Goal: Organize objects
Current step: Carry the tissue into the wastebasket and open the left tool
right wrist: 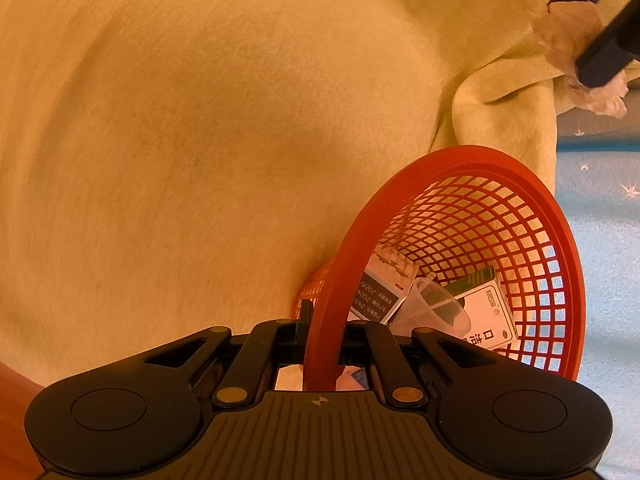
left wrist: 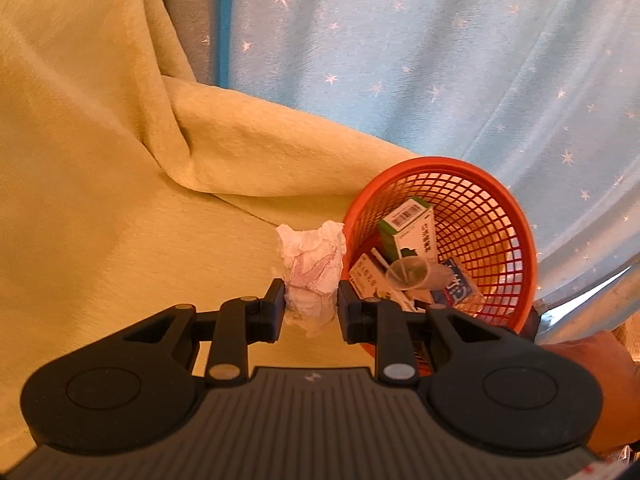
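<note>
The tissue (left wrist: 312,268) is clamped upright between the fingers of the left gripper (left wrist: 311,309), just left of the basket (left wrist: 528,240), whose near rim is clamped by the right gripper (right wrist: 323,330), so a short rightward carry over that rim is required.

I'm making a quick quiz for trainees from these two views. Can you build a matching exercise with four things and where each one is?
Things:
1. crumpled tissue
2. red basket
3. clear cup
4. yellow cloth

Places or states:
A. lying inside the basket among the boxes
B. rim gripped by the right tongs
C. spread under everything
D. held between the left tongs

Pairs: 1-D, 2-B, 3-A, 4-C
</note>
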Demonstrator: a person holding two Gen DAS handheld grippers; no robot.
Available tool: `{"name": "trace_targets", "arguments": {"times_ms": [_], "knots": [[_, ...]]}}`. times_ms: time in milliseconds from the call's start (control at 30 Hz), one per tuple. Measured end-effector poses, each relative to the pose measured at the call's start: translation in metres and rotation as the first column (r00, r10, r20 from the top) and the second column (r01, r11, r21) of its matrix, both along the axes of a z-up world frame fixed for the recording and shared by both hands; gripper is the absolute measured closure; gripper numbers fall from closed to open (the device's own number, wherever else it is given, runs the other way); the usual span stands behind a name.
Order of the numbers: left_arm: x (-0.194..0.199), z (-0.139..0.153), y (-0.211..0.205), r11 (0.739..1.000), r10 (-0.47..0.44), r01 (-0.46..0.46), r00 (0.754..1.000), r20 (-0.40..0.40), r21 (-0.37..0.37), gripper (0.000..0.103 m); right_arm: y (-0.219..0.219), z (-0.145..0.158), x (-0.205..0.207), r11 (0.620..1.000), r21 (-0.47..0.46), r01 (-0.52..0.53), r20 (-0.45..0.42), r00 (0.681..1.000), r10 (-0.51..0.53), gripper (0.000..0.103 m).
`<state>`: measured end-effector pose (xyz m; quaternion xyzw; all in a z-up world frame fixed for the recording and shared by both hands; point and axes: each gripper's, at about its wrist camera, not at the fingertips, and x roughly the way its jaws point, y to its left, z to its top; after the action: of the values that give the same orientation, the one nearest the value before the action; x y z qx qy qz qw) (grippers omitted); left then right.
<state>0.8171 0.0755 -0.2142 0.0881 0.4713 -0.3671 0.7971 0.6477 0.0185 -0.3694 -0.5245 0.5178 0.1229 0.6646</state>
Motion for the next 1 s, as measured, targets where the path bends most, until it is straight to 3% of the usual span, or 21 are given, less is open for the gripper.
{"name": "trace_targets", "arguments": {"times_ms": [1000], "knots": [[-0.010,0.008,-0.057,0.990,-0.132,0.129,0.990,-0.048,-0.059,0.081,0.003,0.002,-0.002,1.000,0.006,0.002,-0.006,1.000,-0.002,0.101]]}}
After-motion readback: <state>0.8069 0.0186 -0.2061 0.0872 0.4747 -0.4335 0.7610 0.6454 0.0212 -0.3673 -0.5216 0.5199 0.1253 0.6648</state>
